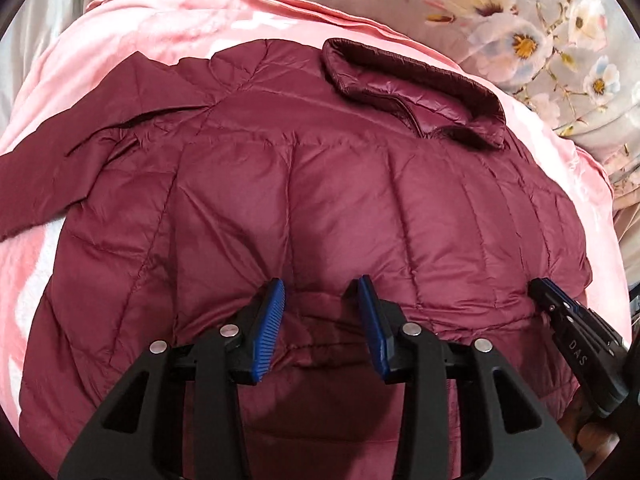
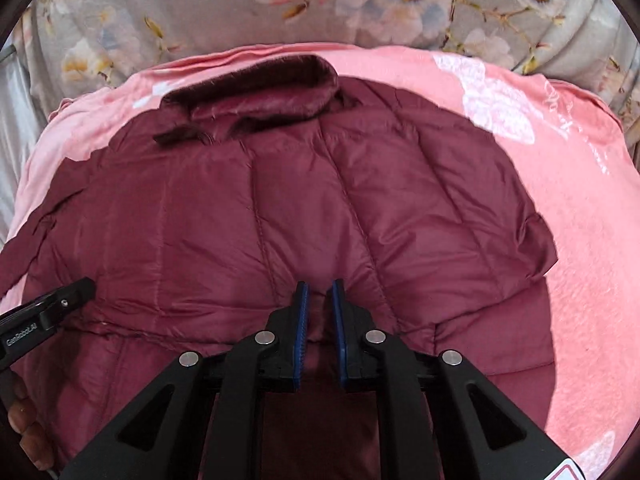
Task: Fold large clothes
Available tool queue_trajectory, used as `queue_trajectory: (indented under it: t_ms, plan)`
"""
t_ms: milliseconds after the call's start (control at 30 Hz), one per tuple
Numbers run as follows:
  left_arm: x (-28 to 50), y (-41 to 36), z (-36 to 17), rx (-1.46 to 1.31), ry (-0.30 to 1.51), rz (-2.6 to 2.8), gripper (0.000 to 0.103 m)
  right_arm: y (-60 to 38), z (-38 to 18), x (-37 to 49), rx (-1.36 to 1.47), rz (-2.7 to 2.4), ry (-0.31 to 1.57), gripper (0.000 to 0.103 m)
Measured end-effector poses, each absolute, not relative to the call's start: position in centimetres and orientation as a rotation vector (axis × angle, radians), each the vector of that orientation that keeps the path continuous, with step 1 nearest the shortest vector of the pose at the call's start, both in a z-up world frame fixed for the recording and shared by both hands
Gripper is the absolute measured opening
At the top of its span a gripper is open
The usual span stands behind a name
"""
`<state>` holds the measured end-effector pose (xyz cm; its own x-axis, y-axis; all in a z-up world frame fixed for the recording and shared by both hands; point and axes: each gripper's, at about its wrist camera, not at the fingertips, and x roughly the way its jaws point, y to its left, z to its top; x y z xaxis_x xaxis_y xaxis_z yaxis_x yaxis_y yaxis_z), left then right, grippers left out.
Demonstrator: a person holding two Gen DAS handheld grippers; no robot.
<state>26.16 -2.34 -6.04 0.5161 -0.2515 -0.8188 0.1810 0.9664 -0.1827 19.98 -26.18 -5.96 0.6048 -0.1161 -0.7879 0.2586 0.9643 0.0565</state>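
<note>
A maroon quilted down jacket (image 1: 320, 200) lies spread on a pink blanket (image 1: 120, 40), collar (image 1: 412, 80) at the far side. It also fills the right wrist view (image 2: 300, 208), with its collar (image 2: 260, 88) at the top. My left gripper (image 1: 322, 292) is open, its blue pads (image 1: 268, 328) apart over a raised fold near the hem. My right gripper (image 2: 319, 296) has its jaws nearly together on a pinch of jacket fabric at that fold. The right gripper also shows at the right edge of the left wrist view (image 1: 560, 312), and the left gripper at the left edge of the right wrist view (image 2: 60, 304).
The pink blanket (image 2: 580, 240) lies on a grey floral bedspread (image 2: 280, 8), which also shows at the top right of the left wrist view (image 1: 540, 32). A sleeve (image 1: 60, 152) stretches out to the left. Fingers of a hand (image 2: 24, 420) show at the lower left.
</note>
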Motion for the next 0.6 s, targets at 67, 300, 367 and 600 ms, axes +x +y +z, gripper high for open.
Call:
queue_trajectory:
  t_ms: [67,300,367,600]
  plan:
    - [25.7,-2.5,-6.4,-0.060,0.976,-0.255,0.037,-25.9,-6.4,20.0,0.162,-0.224,0.894,0.008]
    - [24.8,-3.4,-7.0,-0.006,0.890,-0.227,0.037,-25.2,-6.8,20.0,0.104,-0.254,0.877,0.008]
    - [24.9,-3.2,-7.0,-0.031,0.884,-0.237,0.037,-25.2,-6.7,20.1,0.108,-0.251,0.876,0.008]
    - [22.6,6.4,-2.0,-0.252,0.801,-0.168,0.082,-23.7,-3.4,18.4,0.163,-0.218,0.833,0.014]
